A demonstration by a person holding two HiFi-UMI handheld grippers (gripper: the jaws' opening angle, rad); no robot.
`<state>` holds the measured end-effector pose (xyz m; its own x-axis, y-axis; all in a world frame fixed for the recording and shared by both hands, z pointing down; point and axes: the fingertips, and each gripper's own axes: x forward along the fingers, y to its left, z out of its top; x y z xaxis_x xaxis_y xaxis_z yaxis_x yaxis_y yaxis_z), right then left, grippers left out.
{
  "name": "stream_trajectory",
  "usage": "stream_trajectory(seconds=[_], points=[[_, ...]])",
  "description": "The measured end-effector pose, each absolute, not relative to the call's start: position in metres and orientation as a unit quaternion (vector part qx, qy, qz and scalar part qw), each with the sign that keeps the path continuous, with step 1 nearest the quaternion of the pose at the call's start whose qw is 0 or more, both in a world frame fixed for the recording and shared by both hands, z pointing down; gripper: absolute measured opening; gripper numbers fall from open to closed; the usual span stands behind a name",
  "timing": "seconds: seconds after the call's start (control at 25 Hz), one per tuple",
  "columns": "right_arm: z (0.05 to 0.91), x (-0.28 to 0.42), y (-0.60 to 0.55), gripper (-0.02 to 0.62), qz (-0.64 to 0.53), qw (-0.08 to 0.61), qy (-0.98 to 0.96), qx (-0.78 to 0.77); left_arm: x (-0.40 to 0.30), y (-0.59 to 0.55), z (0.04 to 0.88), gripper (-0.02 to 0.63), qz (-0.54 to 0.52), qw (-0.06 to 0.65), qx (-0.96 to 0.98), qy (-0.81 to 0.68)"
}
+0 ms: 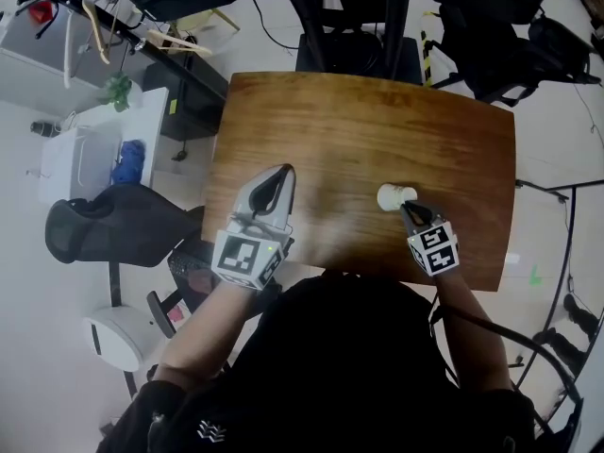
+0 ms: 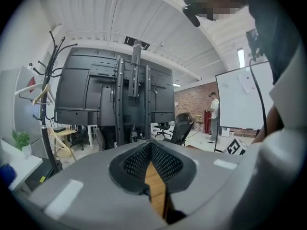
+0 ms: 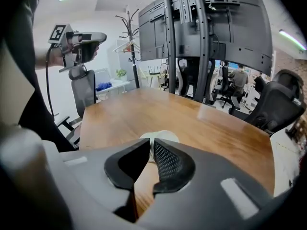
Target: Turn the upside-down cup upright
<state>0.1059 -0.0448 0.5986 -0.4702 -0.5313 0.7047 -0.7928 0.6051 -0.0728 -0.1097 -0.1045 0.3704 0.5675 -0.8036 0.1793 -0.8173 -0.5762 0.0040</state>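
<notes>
At 4 o'clock from the middle of the tabletop (image 1: 359, 121), the cup (image 1: 394, 196) sits with its wall pinched in the clenched right gripper (image 1: 406, 208). It looks tipped, though I cannot tell whether its mouth or base faces up. The step in hand appears to be the grasp before the turn. Next, the wrist would need to roll until the mouth faces up, set the base down flat, then let go. The left gripper (image 1: 283, 174), at 9 o'clock from the cup, is clenched on nothing. Count: one cup, two grippers.
</notes>
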Motion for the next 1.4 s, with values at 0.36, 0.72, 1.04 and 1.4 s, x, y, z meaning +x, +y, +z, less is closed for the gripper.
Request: stream_trajectory(seconds=[0.36,0.72,1.04,1.4], points=[[0.604,0.064,-0.043,0.033,0.182,0.357,-0.844,0.357,-0.143,-0.099,0.369,0.000,0.077,0.044,0.876,-0.475],[0.564,0.066,-0.062,0.032,0.185,0.217,-0.863,0.418,-0.165,-0.097,0.374,0.000,0.072,0.054,0.870,-0.485],[0.575,0.103,-0.074,0.002,0.219,0.170,-0.823,0.495,-0.155,-0.103,0.372,0.000,0.070,0.051,0.876,-0.474],[0.604,0.097,-0.076,0.107,0.290,0.213,-0.797,0.486,-0.163,-0.099,0.373,0.000,0.075,0.052,0.870,-0.485]])
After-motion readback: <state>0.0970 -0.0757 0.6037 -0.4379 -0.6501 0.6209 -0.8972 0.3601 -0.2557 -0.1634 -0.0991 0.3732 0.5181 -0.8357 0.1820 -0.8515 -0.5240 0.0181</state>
